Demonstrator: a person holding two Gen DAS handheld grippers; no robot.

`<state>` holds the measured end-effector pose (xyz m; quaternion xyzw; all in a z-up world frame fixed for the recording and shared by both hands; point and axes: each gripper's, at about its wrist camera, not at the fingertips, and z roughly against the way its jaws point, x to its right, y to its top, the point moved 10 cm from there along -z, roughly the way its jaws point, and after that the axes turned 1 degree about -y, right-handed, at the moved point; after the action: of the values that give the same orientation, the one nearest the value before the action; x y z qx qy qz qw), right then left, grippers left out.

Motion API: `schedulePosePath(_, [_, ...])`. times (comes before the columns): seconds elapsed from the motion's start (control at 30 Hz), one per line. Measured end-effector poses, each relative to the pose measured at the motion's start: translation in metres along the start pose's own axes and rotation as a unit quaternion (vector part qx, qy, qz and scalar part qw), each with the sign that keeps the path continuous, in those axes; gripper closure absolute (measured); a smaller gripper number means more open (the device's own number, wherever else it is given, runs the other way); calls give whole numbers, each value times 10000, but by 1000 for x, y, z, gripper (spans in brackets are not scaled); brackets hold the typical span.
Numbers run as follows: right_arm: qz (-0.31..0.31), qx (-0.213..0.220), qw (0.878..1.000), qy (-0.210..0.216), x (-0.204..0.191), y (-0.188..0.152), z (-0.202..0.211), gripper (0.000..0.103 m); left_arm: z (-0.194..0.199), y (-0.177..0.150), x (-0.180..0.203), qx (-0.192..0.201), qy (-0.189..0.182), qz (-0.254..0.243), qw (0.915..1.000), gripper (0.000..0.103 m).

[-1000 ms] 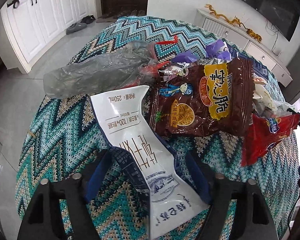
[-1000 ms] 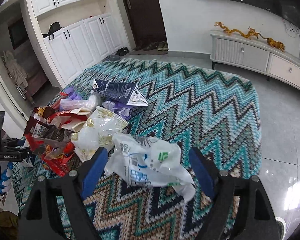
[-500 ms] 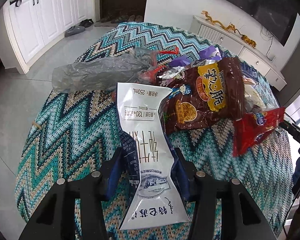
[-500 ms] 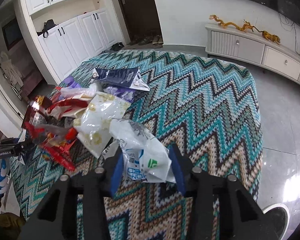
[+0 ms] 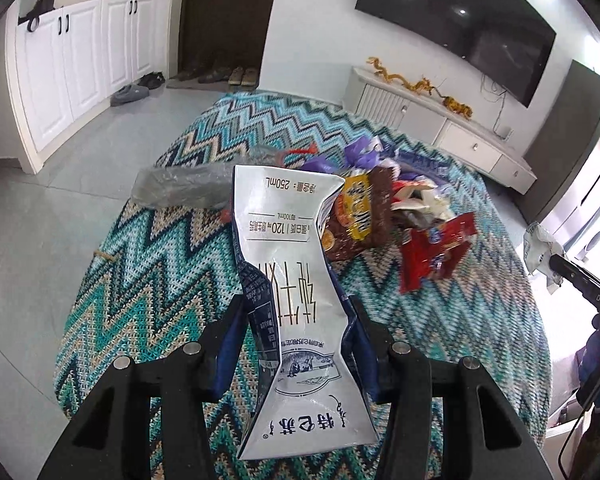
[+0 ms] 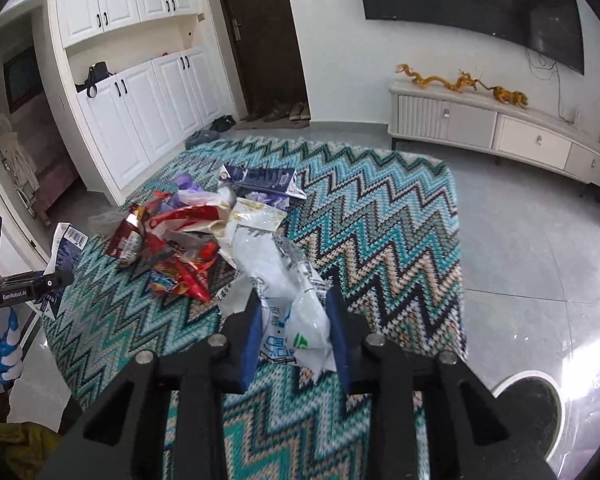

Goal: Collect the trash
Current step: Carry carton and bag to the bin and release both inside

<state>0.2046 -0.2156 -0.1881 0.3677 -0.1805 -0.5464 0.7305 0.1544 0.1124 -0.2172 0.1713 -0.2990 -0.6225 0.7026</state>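
Note:
My left gripper [image 5: 296, 320] is shut on a flattened white and blue milk carton [image 5: 288, 256] and holds it above the zigzag-cloth table [image 5: 172, 280]. My right gripper [image 6: 294, 312] is shut on a crumpled white plastic bag [image 6: 284, 280], lifted off the table [image 6: 380, 220]. A pile of trash lies on the table: a brown snack bag [image 5: 360, 216], a red wrapper [image 5: 436, 252], a grey plastic bag [image 5: 180, 190], red wrappers [image 6: 176, 252] and a dark blue carton [image 6: 260, 178].
A white TV cabinet [image 6: 500, 132] stands along the far wall. White cupboards [image 5: 80, 56] and a dark door [image 6: 260, 40] are at the back. A round dark bin [image 6: 528, 404] stands on the floor at the lower right.
Both grippers have closed on their items and risen. The milk carton and the white bag have left the table and the pile looks farther away.

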Motion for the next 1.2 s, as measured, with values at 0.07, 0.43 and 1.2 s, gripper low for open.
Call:
schedulePosePath(0.07, [-15,167,9998,-45,-1,1,20,74,9,3,8,72,-84,-83,9999,56])
schedulePosePath(0.43, [-105,837,9951,-508,34,-6,114,74,53,24,93,535,-309,-996,9931,56])
schedulePosePath(1.2, [-1932,648,9666,-1553,242,-144,143,74,2,-22,390,110,-948,-3820,9192,56])
